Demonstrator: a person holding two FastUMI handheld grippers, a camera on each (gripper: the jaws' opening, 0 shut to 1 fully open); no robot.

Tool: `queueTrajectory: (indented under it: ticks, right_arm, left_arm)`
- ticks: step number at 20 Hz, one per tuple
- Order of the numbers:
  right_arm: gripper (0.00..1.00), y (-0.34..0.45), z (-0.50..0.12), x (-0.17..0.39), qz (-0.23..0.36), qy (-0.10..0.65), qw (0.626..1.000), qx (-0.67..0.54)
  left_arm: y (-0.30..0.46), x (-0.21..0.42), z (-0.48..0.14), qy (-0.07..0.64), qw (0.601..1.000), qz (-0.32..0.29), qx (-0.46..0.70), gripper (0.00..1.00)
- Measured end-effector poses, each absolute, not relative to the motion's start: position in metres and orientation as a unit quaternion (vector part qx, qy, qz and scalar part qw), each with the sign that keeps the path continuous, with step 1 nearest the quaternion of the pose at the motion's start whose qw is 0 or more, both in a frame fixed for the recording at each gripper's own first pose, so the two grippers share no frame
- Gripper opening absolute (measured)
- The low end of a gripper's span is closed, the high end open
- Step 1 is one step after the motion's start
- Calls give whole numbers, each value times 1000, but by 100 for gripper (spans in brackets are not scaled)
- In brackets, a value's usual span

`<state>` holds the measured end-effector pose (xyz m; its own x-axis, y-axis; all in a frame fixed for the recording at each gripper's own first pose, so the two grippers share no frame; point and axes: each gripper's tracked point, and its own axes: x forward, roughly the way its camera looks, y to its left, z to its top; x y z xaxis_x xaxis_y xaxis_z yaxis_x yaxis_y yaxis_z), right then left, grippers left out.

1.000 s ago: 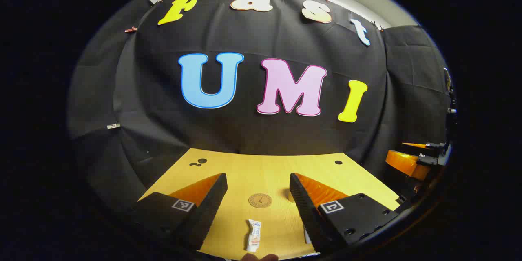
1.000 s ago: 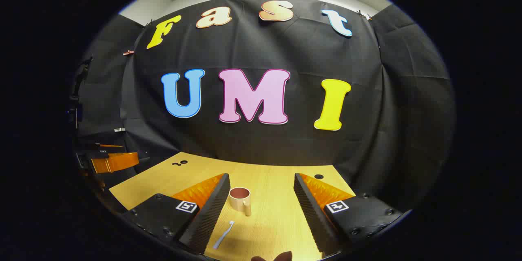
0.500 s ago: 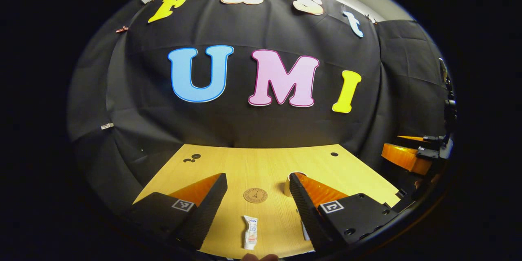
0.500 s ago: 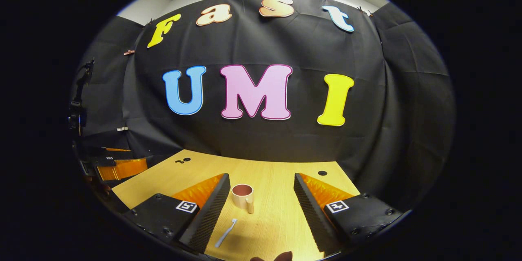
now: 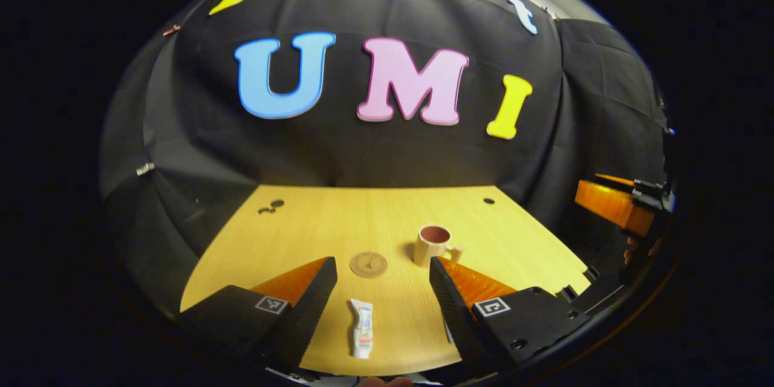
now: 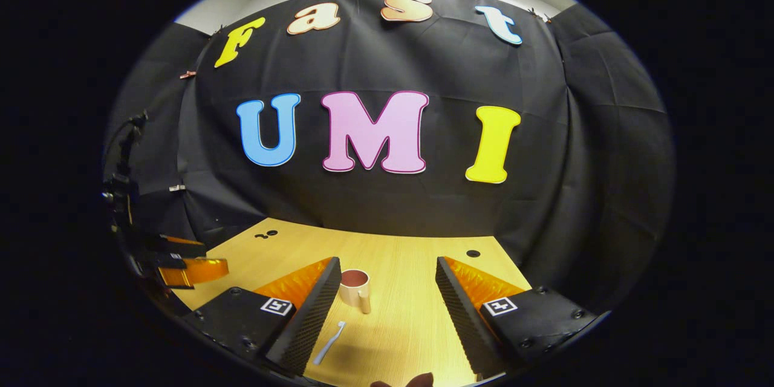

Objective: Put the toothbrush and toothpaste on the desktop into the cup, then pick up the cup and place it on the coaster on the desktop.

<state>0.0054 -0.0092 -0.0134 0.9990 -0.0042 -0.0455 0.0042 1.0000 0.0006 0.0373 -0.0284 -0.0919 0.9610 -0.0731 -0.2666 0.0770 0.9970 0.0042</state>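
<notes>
In the left gripper view a white toothpaste tube (image 5: 362, 336) lies on the wooden desktop (image 5: 338, 224) between the fingers of my open left gripper (image 5: 382, 266), below them. Beyond it sit a round brown coaster (image 5: 369, 265) and a beige cup (image 5: 433, 244) with its handle to the right. In the right gripper view the cup (image 6: 355, 289) stands upright near the left finger of my open right gripper (image 6: 388, 266). A pale toothbrush (image 6: 330, 342) lies on the desktop (image 6: 417, 308) in front of the cup. Both grippers hover above the desk, holding nothing.
Small dark holes mark the desktop at the far left (image 5: 271, 206) and far right (image 5: 488, 201). The other gripper (image 5: 617, 205) shows at the right edge of the left gripper view, and at the left edge (image 6: 181, 263) of the right gripper view. Black cloth walls surround the desk.
The left gripper has risen and tilted down, so more desktop and the whole cup now show past its right finger. The right gripper has barely shifted.
</notes>
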Motion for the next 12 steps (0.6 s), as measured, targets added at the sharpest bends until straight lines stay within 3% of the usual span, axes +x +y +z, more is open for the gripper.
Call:
queueTrajectory:
  ticks: [5,12]
  right_arm:
    - [98,-12,-19,4,-3,31,1000,-2]
    - [97,-14,-27,4,1,47,999,0]
  left_arm:
    - [-17,60,-179,251,967,-34,-1,96]
    - [4,88,-264,344,939,-14,-10,92]
